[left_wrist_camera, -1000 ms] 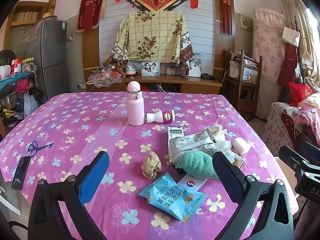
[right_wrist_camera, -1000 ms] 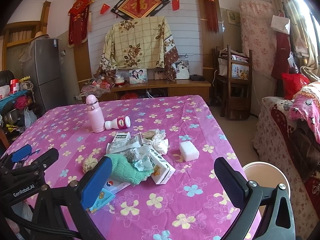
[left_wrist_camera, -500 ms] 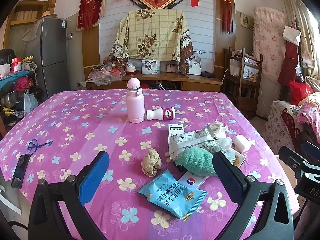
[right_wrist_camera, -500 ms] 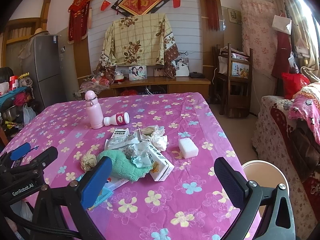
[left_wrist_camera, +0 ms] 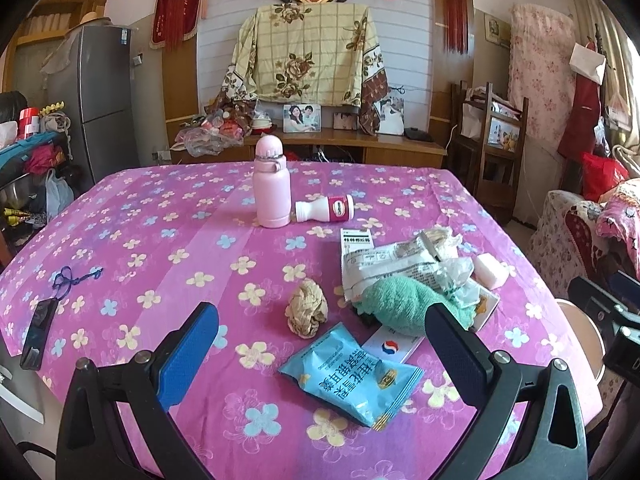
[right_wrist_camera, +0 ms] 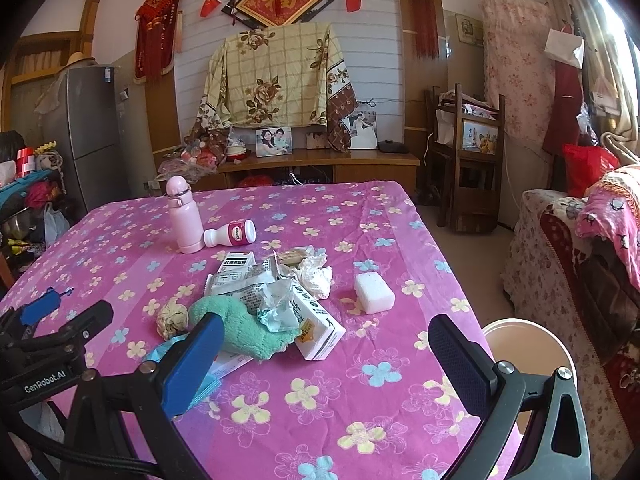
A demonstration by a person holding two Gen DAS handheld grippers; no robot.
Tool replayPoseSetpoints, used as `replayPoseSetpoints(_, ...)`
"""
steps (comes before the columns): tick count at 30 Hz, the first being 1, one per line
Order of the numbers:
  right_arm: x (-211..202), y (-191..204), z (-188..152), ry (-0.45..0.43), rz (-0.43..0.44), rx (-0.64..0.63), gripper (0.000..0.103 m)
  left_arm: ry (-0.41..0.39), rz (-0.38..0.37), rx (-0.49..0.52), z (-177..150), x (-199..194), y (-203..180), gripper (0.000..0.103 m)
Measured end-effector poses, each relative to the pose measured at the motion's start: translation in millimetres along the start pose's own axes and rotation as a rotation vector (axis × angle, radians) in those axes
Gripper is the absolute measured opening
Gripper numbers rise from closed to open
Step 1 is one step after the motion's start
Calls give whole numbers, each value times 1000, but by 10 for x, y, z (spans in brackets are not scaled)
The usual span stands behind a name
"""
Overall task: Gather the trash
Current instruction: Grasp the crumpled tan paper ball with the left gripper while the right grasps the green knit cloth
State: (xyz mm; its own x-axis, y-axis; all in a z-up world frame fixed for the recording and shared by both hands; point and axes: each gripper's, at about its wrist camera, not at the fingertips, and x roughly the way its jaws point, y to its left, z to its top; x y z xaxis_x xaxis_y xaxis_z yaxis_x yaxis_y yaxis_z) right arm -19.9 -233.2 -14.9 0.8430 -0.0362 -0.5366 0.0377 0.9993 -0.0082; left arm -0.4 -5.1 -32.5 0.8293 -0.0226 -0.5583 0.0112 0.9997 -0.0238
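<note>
While both tools hang above the near edge of the desk, each holds nothing: the left tool has its blue pads spread wide apart, and the right tool is spread just as wide.

Taking the green cloth as the landmark, the trash gathers around it. A blue snack packet lies flat in front of the cloth, nearest the left tool. A crumpled brown paper ball sits just to the cloth's left, apart from it. A flat white card with a red and blue logo pokes out from under the cloth. Printed white wrappers lie behind the cloth and touch it, and a small carton rests against its right side. A white block sits further right, clear of the pile.

Well behind the cloth stands an upright pink flask, with a small white bottle lying on its side just beside it. A round bin stands on the floor off the desk's right edge.
</note>
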Motion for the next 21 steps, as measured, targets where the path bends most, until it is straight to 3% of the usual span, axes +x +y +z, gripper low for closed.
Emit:
replayPoseSetpoints(17, 193, 82, -74, 61, 28, -18, 103, 67, 4, -18, -60, 169, 117, 103)
replayPoseSetpoints(21, 384, 64, -126, 161, 45, -40, 103, 130, -39, -14, -129, 263, 185, 103)
